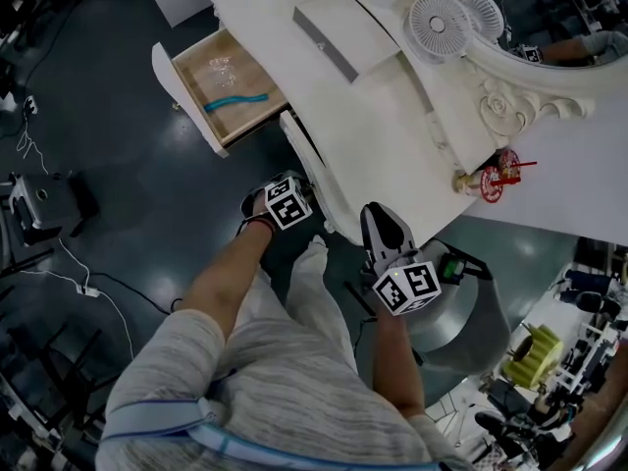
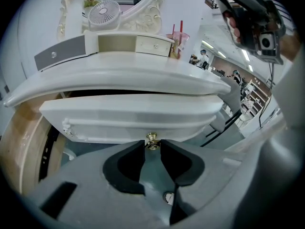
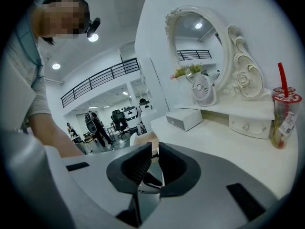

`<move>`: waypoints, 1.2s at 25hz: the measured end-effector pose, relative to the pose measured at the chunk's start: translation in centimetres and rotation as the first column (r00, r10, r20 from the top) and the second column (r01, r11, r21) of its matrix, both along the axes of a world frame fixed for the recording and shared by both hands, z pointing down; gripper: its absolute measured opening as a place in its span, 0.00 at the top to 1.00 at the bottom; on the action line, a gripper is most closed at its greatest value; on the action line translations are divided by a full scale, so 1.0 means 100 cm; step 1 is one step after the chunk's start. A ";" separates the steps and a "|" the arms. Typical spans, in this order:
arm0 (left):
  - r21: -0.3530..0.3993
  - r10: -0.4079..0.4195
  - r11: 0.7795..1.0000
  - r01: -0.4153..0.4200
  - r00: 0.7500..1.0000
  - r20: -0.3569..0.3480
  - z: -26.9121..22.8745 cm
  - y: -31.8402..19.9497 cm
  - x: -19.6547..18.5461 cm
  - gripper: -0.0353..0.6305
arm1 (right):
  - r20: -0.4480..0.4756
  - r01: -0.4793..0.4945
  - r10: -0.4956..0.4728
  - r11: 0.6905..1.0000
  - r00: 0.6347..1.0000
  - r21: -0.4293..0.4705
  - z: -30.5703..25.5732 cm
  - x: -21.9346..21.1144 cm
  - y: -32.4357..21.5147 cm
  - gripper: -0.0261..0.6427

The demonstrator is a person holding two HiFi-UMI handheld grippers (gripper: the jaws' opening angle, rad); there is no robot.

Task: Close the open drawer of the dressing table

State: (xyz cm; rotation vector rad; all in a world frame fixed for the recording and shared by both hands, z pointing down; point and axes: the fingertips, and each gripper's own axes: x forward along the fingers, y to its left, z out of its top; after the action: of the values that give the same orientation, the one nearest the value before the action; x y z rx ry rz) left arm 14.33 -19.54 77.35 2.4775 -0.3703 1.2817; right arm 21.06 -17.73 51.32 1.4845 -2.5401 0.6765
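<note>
The white dressing table [image 1: 392, 116] has its left drawer [image 1: 192, 78] pulled out, with a teal object [image 1: 235, 101] lying inside. My left gripper [image 1: 296, 194] is at the middle drawer front [image 2: 128, 116], which juts slightly from under the tabletop. Its jaws [image 2: 152, 145] are shut on that drawer's small brass knob [image 2: 152, 138]. The wooden side of the open left drawer [image 2: 19, 147] shows at the left edge of the left gripper view. My right gripper [image 1: 378, 226] hovers at the table's front edge, further right, its jaws [image 3: 155, 152] shut on nothing.
On the tabletop stand a white fan [image 1: 440, 26], a small grey-fronted drawer box [image 1: 339, 32] and a cup with a red straw [image 1: 491, 180] beside the carved mirror frame [image 1: 510, 96]. A grey round stool [image 1: 476, 312] stands behind my right arm. Cables [image 1: 78, 283] lie on the dark floor.
</note>
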 end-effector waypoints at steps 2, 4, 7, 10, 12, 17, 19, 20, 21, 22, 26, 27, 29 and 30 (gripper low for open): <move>0.007 0.000 1.000 0.000 1.000 -0.002 -0.001 -0.004 0.005 0.78 | -0.007 0.007 -0.007 1.000 1.000 -0.002 -0.001 0.001 0.000 0.94; 0.011 -0.004 1.000 0.004 1.000 -0.005 -0.001 -0.007 0.010 0.78 | -0.012 0.006 -0.007 1.000 1.000 -0.005 -0.001 0.003 0.001 0.94; 0.017 -0.017 1.000 0.017 1.000 -0.007 -0.001 -0.014 0.018 0.78 | -0.015 0.007 -0.007 1.000 1.000 -0.007 -0.001 0.006 0.001 0.94; 0.020 -0.026 0.999 0.027 1.000 -0.012 0.000 -0.019 0.025 0.78 | -0.014 -0.003 0.002 1.000 1.000 -0.012 0.000 0.010 0.001 0.94; 0.020 -0.032 0.999 0.032 0.999 -0.012 -0.001 -0.022 0.030 0.78 | -0.017 -0.001 0.001 1.000 1.000 -0.012 0.000 0.012 0.000 0.94; 0.026 -0.050 0.998 0.050 0.999 -0.003 -0.001 -0.030 0.038 0.78 | -0.022 0.006 -0.006 1.000 1.000 -0.011 -0.002 0.014 0.000 0.94; 0.026 -0.050 0.998 0.050 0.999 -0.001 -0.002 -0.031 0.039 0.78 | -0.021 0.007 -0.007 1.000 1.000 -0.013 -0.001 0.016 -0.001 0.94; 0.025 -0.050 0.998 0.050 0.999 -0.003 -0.002 -0.030 0.040 0.78 | -0.022 0.007 -0.008 1.000 1.000 -0.014 -0.001 0.017 -0.001 0.94; 0.024 -0.052 0.998 0.052 0.999 -0.004 -0.002 -0.030 0.040 0.78 | -0.022 0.008 -0.008 1.000 1.000 -0.015 0.000 0.018 -0.001 0.94; 0.023 -0.055 0.998 0.055 0.998 -0.005 -0.002 -0.031 0.040 0.78 | -0.023 0.010 -0.010 1.000 1.000 -0.015 0.000 0.017 -0.001 0.94; 0.011 -0.067 0.998 0.067 0.997 -0.024 -0.002 -0.030 0.040 0.78 | -0.024 0.015 -0.015 1.000 1.000 -0.015 0.000 0.017 -0.001 0.94; 0.003 -0.070 0.998 0.070 0.997 -0.035 -0.002 -0.030 0.041 0.78 | -0.025 0.016 -0.016 1.000 1.000 -0.015 0.000 0.017 0.000 0.94; -0.005 -0.076 0.997 0.076 0.996 -0.052 -0.003 -0.029 0.040 0.78 | -0.024 0.009 -0.009 1.000 1.000 -0.015 -0.001 0.017 0.001 0.94; -0.002 -0.078 0.997 0.078 0.995 -0.055 -0.004 -0.030 0.039 0.77 | -0.024 0.007 -0.007 1.000 1.000 -0.014 -0.001 0.017 0.001 0.94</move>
State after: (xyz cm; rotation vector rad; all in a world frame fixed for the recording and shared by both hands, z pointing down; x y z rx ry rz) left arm 18.28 -22.49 76.93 2.4670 -0.4486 1.1805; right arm 22.78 -17.68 51.18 1.4695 -2.5166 0.6702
